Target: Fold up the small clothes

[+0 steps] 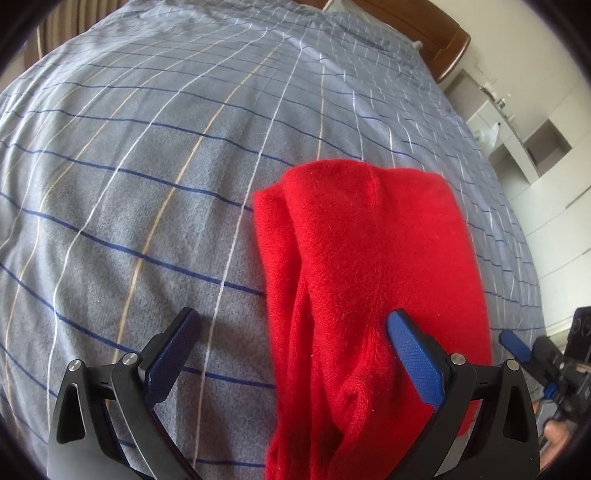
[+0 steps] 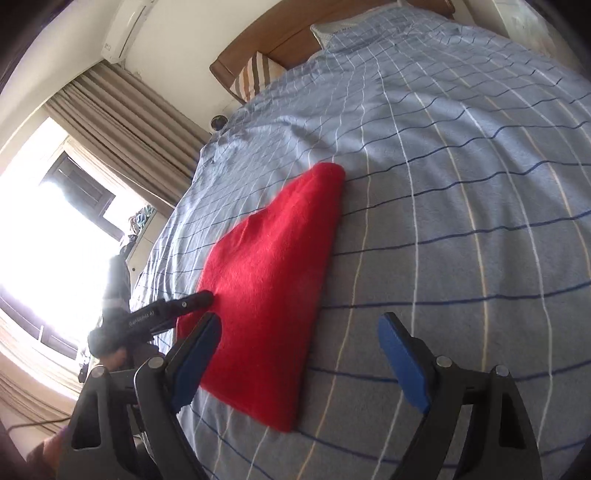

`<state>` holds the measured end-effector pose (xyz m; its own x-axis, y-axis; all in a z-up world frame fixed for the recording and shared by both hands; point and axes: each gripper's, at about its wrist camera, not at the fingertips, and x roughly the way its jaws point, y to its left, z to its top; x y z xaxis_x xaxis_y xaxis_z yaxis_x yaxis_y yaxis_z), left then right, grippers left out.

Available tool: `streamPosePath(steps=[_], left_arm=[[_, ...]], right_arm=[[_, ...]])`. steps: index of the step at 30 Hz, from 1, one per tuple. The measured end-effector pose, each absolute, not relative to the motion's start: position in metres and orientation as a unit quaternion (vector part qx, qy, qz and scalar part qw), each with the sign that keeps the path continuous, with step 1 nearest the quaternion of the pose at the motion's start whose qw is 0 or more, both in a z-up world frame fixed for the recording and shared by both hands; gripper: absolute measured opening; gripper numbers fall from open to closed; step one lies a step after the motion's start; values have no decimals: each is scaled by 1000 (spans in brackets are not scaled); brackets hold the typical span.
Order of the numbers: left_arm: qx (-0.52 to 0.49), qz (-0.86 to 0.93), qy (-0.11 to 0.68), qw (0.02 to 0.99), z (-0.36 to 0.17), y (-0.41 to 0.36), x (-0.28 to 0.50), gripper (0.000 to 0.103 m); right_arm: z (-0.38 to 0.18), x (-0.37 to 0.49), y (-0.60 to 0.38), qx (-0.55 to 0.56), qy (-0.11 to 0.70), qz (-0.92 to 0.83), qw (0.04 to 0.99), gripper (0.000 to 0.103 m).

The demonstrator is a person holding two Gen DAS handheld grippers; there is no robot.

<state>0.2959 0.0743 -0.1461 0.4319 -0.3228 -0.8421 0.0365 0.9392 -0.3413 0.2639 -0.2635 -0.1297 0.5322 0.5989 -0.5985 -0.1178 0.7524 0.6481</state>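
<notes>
Left gripper (image 1: 291, 325): jaws standing wide apart, clamping nothing, hovering over the near end of the red garment (image 1: 365, 280). Right-hand blue pad (image 1: 413, 354) showing against the red knit, contact impossible to tell; left-hand pad (image 1: 173, 354) hanging over bare bedspread (image 1: 129, 184).

Right gripper (image 2: 299, 332): jaws also gaping, holding nothing, poised beside the garment's near corner, one pad (image 2: 195, 358) overlapping the red edge in view, the other (image 2: 402, 358) over the checked cloth.

Garment (image 2: 266, 280) lying folded and flat on the bed, narrowing toward the headboard (image 2: 258, 40), layered edges showing along one side in the left wrist view.

Left gripper (image 2: 201, 298) seen from the right wrist view, tip touching or nearly touching the garment's window-side edge.

Striped pillow (image 2: 255, 75) leaning at the headboard; curtains (image 2: 122, 110) hanging by the bright window (image 2: 44, 229); air conditioner (image 2: 125, 31) sitting high on the wall. White shelves (image 1: 532, 147) standing past the bed's far side.
</notes>
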Motion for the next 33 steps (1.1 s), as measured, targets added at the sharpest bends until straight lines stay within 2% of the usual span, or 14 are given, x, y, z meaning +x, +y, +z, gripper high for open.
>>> streamPosePath(steps=[6, 7, 8, 9, 10, 11, 15, 17, 22, 24, 26, 27, 28, 33], left_arm=[[-127, -130, 539, 822, -149, 72, 307, 102], [-124, -135, 538, 823, -149, 71, 307, 101], [-121, -140, 534, 825, -147, 69, 308, 93], [-118, -147, 530, 827, -146, 67, 308, 60], [-123, -164, 532, 822, -147, 65, 307, 39], [-127, -168, 534, 819, -147, 63, 308, 26], [-94, -153, 503, 845, -130, 53, 297, 18], [-93, -163, 481, 856, -114, 52, 291, 18], [-87, -191, 448, 869, -83, 35, 289, 22], [-60, -173, 454, 872, -87, 24, 292, 44], [-24, -139, 450, 882, -94, 17, 286, 64], [-13, -128, 444, 887, -96, 17, 279, 75], [-3, -119, 435, 893, -96, 18, 270, 79], [52, -83, 364, 926, -76, 21, 210, 100]], right_arm=[[-170, 320, -242, 373, 467, 233, 767, 74], [-173, 326, -234, 370, 473, 240, 763, 65], [-173, 330, -225, 352, 482, 238, 766, 53], [-170, 331, -214, 313, 492, 226, 781, 44], [-165, 332, -202, 254, 499, 209, 802, 36], [-157, 329, -188, 191, 496, 193, 825, 32], [-120, 300, -138, -17, 435, 150, 888, 28], [-101, 284, -128, -54, 399, 146, 904, 27], [-57, 272, -147, -50, 348, 134, 926, 28], [-58, 281, -169, -15, 365, 130, 922, 34], [-71, 289, -193, 27, 395, 121, 910, 62], [-77, 286, -205, 41, 406, 108, 907, 70], [-80, 279, -215, 49, 411, 97, 905, 80], [-90, 224, -255, 49, 409, 62, 909, 90]])
